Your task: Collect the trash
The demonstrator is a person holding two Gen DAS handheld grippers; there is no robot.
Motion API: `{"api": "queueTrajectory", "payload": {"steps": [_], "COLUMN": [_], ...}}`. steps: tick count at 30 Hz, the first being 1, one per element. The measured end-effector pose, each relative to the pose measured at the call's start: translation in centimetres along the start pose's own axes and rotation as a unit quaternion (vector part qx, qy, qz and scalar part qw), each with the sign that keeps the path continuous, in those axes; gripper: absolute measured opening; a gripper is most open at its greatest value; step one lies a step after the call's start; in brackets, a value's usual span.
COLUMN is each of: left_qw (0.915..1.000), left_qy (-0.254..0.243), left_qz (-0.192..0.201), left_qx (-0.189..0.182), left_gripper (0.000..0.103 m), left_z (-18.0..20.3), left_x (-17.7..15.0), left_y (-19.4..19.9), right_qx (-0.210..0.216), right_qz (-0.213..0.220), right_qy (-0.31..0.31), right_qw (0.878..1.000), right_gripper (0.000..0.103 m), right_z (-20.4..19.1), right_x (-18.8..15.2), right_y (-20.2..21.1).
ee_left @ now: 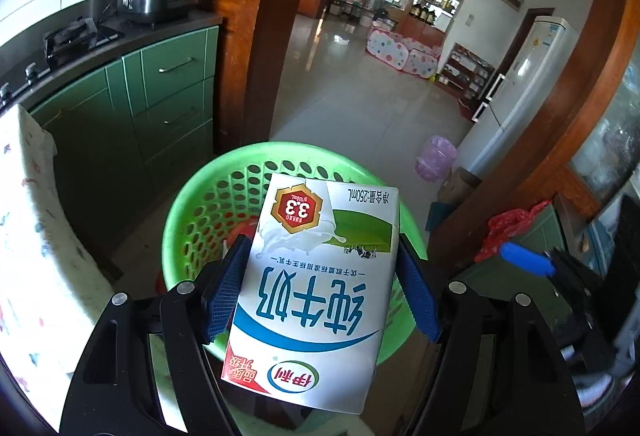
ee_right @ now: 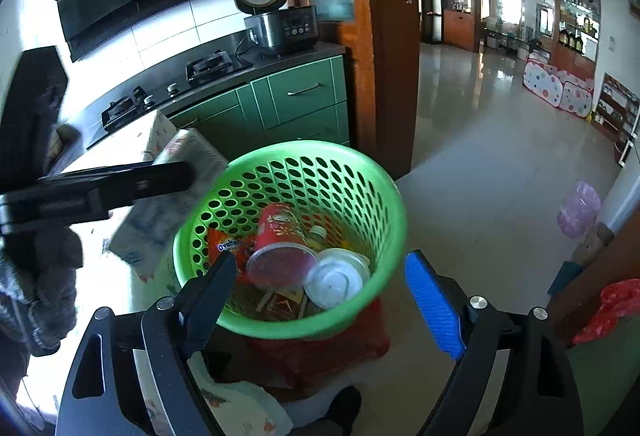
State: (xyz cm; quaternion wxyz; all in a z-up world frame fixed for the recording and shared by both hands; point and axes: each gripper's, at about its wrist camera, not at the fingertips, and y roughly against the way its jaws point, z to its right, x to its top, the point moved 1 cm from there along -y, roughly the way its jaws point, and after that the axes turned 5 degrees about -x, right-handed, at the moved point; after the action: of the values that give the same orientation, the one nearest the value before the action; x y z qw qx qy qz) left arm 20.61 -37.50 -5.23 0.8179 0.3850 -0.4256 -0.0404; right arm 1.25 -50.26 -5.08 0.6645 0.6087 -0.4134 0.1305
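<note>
Left gripper (ee_left: 320, 292) pinches a milk carton (ee_left: 320, 284) above the green basket (ee_left: 188, 211). Right gripper (ee_right: 320, 292) hangs spread and empty over that basket, which holds cups and wrappers.

The milk carton (ee_left: 316, 296) is glossy printed paperboard, pressed between textured blue rubbery pads (ee_left: 224, 292). The green basket (ee_right: 360, 171) at frame centre is smooth perforated plastic. Inside it lie a glossy red paper cup (ee_right: 280, 232) and a translucent plastic lid (ee_right: 336, 282). The floor (ee_right: 480, 155) at right is polished, reflective tile; the door frame (ee_right: 392, 35) is varnished wood.
</note>
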Motion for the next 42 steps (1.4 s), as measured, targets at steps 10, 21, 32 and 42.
{"api": "queueTrajectory", "payload": {"steps": [10,21,32,42], "left_qw": [0.9997,0.9995,0.9959,0.9885], "left_qy": [0.021,0.023,-0.004,-0.005], "left_qz": [-0.009,-0.003,0.044,0.074], "left_qx": [0.007,0.020,0.079,0.132], "left_gripper": [0.074,0.079,0.095,0.098], "left_z": [0.8,0.4,0.6,-0.1], "left_x": [-1.1,-1.6,-3.9,-7.3], "left_y": [-3.7,-1.1,7.4,14.5], "right_qx": [0.011,0.020,0.003,0.008], "right_qz": [0.003,0.002,0.014,0.021], "right_qy": [-0.021,-0.041,-0.034,-0.026], "right_qw": [1.000,0.999,0.999,0.999], "right_gripper": [0.085,0.085,0.091,0.094], "right_z": [1.4,1.0,-2.4,-6.2], "right_x": [-1.8,-3.0,-4.7,-5.9], "right_y": [0.7,1.0,3.4,5.4]}}
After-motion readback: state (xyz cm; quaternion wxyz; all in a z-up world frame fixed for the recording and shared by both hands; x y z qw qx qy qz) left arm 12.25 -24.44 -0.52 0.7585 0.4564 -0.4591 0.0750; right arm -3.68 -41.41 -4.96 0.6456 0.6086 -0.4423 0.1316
